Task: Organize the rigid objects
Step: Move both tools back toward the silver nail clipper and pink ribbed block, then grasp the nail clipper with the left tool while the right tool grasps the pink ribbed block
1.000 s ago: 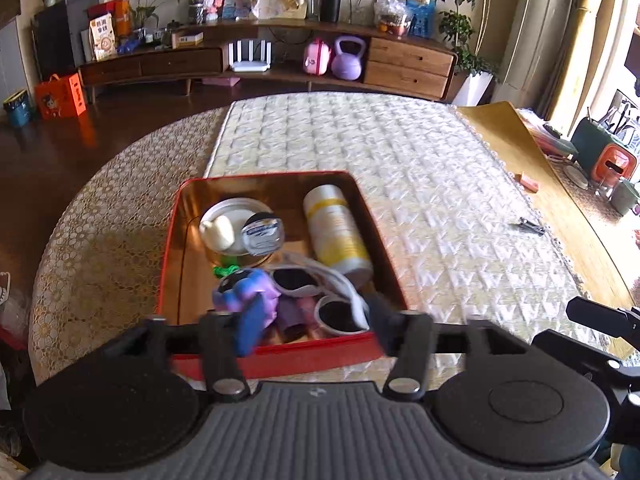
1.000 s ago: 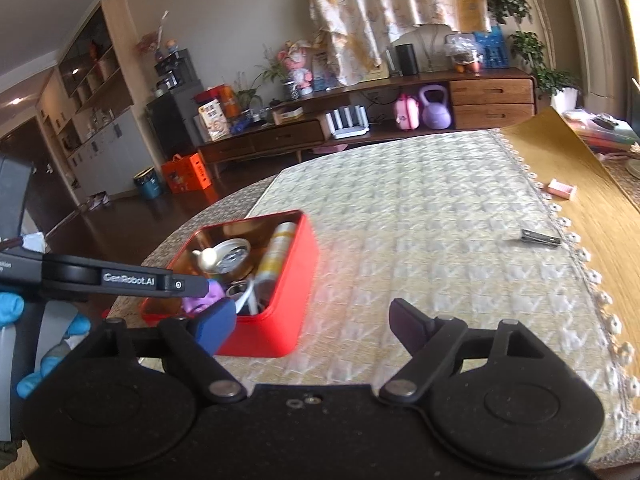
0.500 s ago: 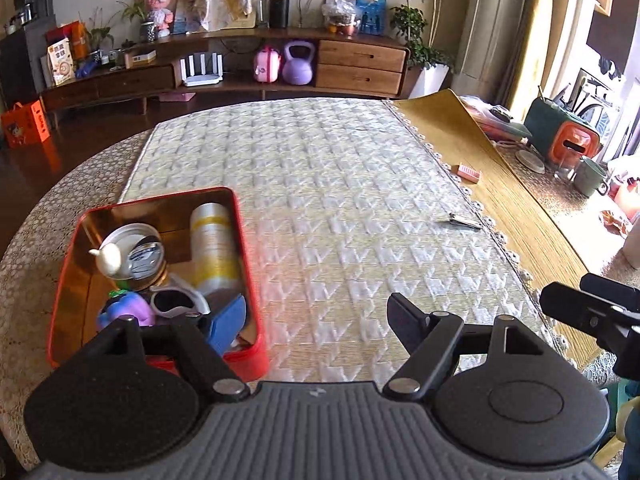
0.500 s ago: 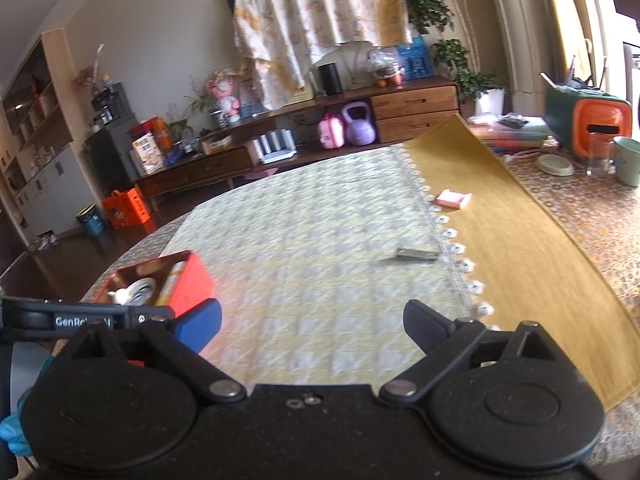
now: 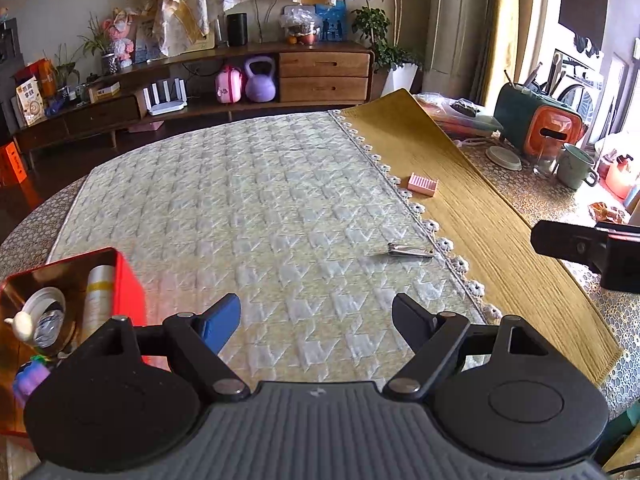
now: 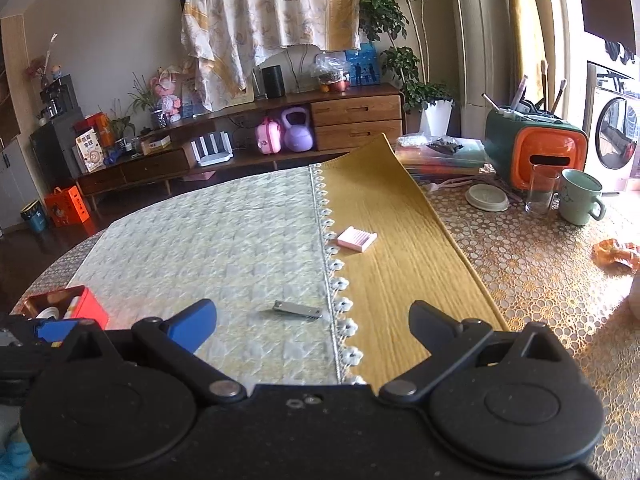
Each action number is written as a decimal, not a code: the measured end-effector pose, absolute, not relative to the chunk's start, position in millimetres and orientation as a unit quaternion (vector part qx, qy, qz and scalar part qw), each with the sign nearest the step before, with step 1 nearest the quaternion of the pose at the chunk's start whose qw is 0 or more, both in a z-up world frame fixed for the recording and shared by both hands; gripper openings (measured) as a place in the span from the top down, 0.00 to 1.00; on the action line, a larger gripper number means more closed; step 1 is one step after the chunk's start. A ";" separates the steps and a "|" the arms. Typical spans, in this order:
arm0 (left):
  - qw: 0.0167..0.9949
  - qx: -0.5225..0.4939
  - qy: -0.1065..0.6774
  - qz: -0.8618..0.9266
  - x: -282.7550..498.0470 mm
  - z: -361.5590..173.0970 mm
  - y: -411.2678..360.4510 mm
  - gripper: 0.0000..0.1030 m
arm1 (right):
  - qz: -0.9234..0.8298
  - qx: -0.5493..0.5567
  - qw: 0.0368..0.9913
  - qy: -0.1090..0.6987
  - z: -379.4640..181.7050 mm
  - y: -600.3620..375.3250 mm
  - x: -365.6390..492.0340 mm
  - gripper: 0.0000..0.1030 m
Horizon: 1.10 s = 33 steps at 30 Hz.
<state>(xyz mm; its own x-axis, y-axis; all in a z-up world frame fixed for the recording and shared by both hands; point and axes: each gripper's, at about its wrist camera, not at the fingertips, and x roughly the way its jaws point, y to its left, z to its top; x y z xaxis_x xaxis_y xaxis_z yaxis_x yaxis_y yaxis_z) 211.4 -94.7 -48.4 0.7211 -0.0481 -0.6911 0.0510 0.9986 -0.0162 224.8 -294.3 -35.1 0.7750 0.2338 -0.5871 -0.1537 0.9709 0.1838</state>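
A red tin (image 5: 128,280) sits at the left with a white bottle (image 5: 98,296), a round lid (image 5: 44,312) and a purple toy (image 5: 30,376) inside; it also shows in the right wrist view (image 6: 90,306). A metal nail clipper (image 5: 410,250) (image 6: 298,310) lies on the pale quilted mat near its lace edge. A pink ridged block (image 5: 423,185) (image 6: 357,239) lies on the yellow cloth. My left gripper (image 5: 316,314) is open and empty above the mat. My right gripper (image 6: 312,320) is open and empty, just short of the clipper.
At the right stand a green mug (image 6: 580,196), a glass (image 6: 542,192), an orange and green box (image 6: 536,152) and a white lid (image 6: 486,197). An orange wrapper (image 6: 616,252) lies at the far right. A sideboard (image 6: 240,136) lines the back wall.
Both grippers have swung to the right, away from the red tin, which has slid to the left edge of both views. The nail clipper now lies in front of the right gripper.
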 end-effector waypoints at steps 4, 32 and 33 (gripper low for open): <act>0.926 0.012 0.376 -0.041 233.7 -58.4 -120.2 0.19 | 0.093 0.059 0.938 0.330 -34.0 -311.7 259.4 0.00; 0.923 0.014 0.380 -0.054 329.8 -140.7 -187.7 0.19 | 0.080 0.024 0.904 0.419 -114.8 -280.9 437.6 0.03; 0.924 0.013 0.379 -0.052 330.5 -142.2 -188.0 0.19 | 0.075 0.027 0.903 0.422 -116.8 -279.8 442.6 0.03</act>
<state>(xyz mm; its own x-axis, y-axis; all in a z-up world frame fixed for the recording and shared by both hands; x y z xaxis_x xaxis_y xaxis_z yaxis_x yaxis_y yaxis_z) 330.5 -188.0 -142.2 0.7070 -0.0862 -0.7020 0.1059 0.9943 -0.0154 442.6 -279.8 -116.8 0.6329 0.1583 -0.7578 -0.1121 0.9873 0.1126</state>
